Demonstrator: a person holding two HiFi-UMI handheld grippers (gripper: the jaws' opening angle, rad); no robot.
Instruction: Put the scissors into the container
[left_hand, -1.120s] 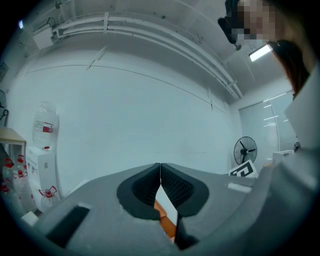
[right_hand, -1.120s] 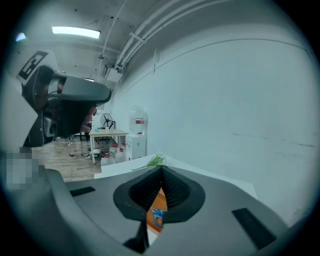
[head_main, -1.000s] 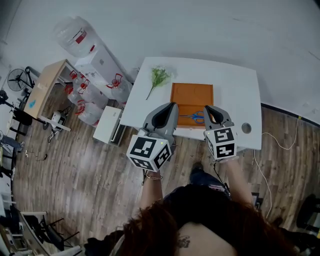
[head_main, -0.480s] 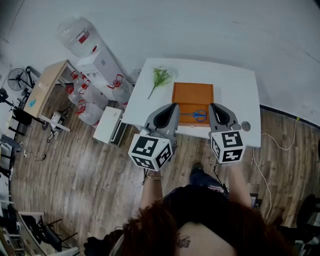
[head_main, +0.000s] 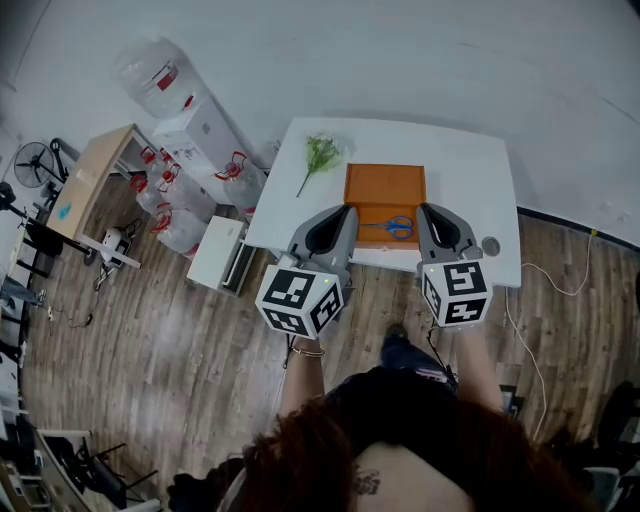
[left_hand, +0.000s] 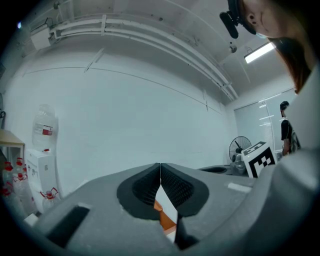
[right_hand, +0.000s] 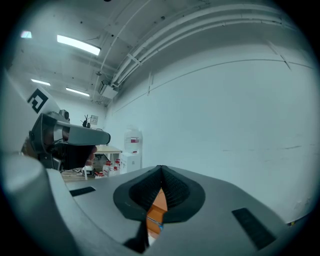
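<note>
The orange container sits on the white table. The blue-handled scissors lie flat inside it near its front edge. My left gripper hovers at the container's front left corner, shut and empty. My right gripper hovers at the front right corner, also shut and empty. In the left gripper view the left gripper has its jaws meeting, with a sliver of the orange container showing below. In the right gripper view the right gripper is likewise shut, with the container visible under the tips.
A green plant sprig lies on the table left of the container. A small round grey object sits at the table's front right. A white cabinet, water bottles and a dispenser stand to the left.
The right gripper has drawn back slightly toward the person and to the right, off the container. The scissors stay lying in the container. The left gripper has barely moved.
</note>
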